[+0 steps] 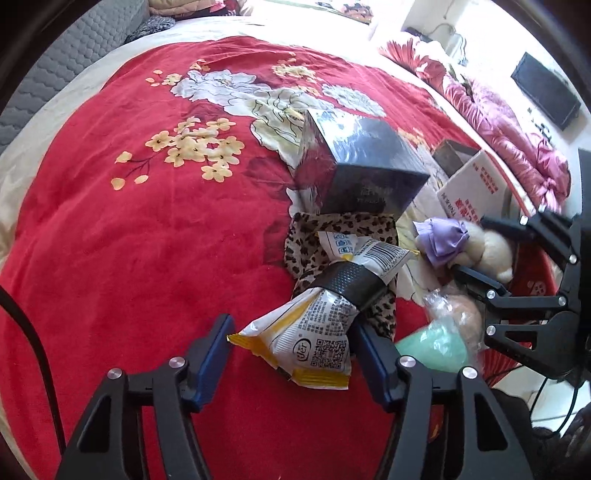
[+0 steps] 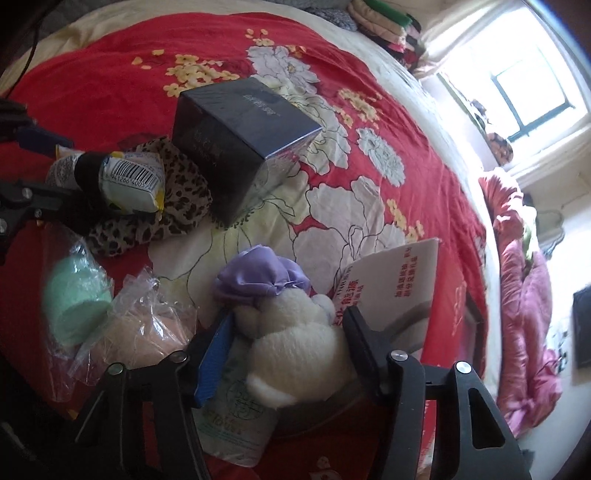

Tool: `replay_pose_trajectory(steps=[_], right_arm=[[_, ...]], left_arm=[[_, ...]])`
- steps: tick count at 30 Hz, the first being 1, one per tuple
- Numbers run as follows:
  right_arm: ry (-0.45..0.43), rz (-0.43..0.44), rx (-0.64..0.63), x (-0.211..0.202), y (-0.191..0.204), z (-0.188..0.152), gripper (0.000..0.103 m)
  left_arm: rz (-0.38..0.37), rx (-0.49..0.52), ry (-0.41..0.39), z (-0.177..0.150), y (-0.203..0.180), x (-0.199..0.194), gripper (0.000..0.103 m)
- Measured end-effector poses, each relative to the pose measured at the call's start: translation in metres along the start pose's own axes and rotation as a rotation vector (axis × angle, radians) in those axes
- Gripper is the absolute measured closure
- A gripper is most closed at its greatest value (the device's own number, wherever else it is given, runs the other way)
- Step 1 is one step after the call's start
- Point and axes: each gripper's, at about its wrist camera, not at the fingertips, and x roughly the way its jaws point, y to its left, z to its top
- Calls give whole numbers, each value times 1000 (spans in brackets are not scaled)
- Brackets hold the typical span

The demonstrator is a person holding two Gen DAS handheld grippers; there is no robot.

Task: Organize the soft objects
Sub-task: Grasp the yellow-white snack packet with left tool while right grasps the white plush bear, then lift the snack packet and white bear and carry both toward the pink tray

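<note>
On the red flowered bedspread (image 1: 129, 221) lies a white and yellow snack packet (image 1: 317, 332) wrapped in a black band, on a leopard-print cloth (image 1: 332, 229). My left gripper (image 1: 291, 354) is open with the packet's near end between its fingers. My right gripper (image 2: 284, 350) has its fingers on both sides of a white plush toy (image 2: 295, 339) with a purple hat (image 2: 262, 277); it also shows in the left wrist view (image 1: 491, 247). A green sponge (image 2: 74, 295) and a bagged beige puff (image 2: 147, 325) lie to the left of the toy.
A dark shiny box (image 1: 354, 162) stands behind the cloth. A white carton with red print (image 2: 391, 280) lies to the right of the toy. A pink quilt (image 2: 524, 295) is bunched at the bed's right edge. Folded clothes (image 2: 384, 26) are stacked far back.
</note>
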Motion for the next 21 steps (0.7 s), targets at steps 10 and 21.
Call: replay_pose_trajectory(steps=[10,21], right_arm=[[-123,257,405,-27,-40,-16,51],[-167,363,587,-45,-52,-29,51]], left_arm=[[-63,-65,-37,-1,8,-7,56],[-74,-80,-86,-7,9,-21,59]])
